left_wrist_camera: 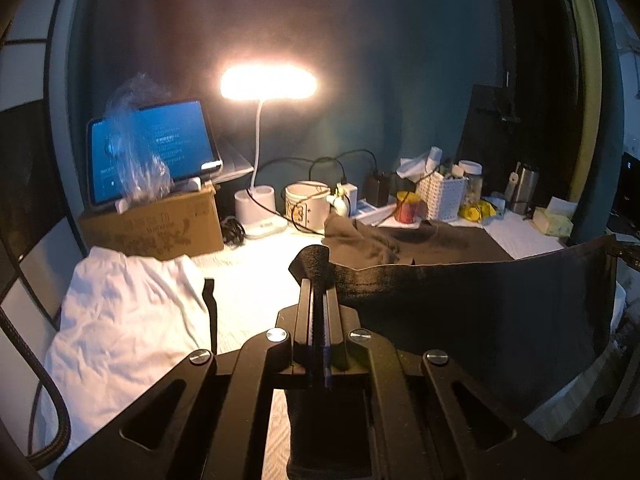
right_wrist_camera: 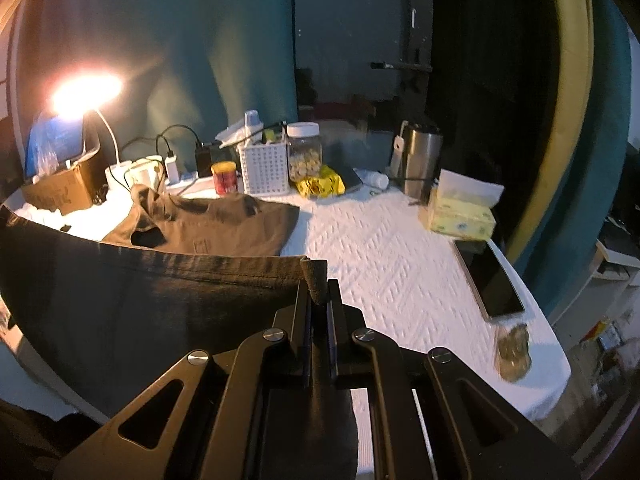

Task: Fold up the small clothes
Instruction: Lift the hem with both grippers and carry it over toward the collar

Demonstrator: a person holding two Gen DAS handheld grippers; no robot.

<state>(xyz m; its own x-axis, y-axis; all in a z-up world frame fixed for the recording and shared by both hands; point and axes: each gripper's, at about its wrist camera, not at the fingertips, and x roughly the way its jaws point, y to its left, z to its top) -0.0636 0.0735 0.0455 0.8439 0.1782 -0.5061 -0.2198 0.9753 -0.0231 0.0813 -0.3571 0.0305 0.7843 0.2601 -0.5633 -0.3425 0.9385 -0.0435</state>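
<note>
A dark garment [left_wrist_camera: 472, 312] hangs stretched between my two grippers above the table. My left gripper [left_wrist_camera: 318, 284] is shut on its left corner, which sticks up past the fingertips. My right gripper [right_wrist_camera: 318, 286] is shut on its right corner; the garment [right_wrist_camera: 140, 300] spreads to the left in the right wrist view. A brown garment [right_wrist_camera: 216, 228] lies flat on the white table cover behind it, also in the left wrist view [left_wrist_camera: 372, 240]. A white garment [left_wrist_camera: 128, 320] lies crumpled at the left.
A lit desk lamp [left_wrist_camera: 268, 84], cardboard box [left_wrist_camera: 156, 228] with a tablet [left_wrist_camera: 152, 148], mug [left_wrist_camera: 306, 204], white basket [right_wrist_camera: 264, 168], jars, steel tumbler [right_wrist_camera: 420, 160] and tissue pack [right_wrist_camera: 460, 216] line the back. A phone [right_wrist_camera: 492, 276] lies near the right table edge.
</note>
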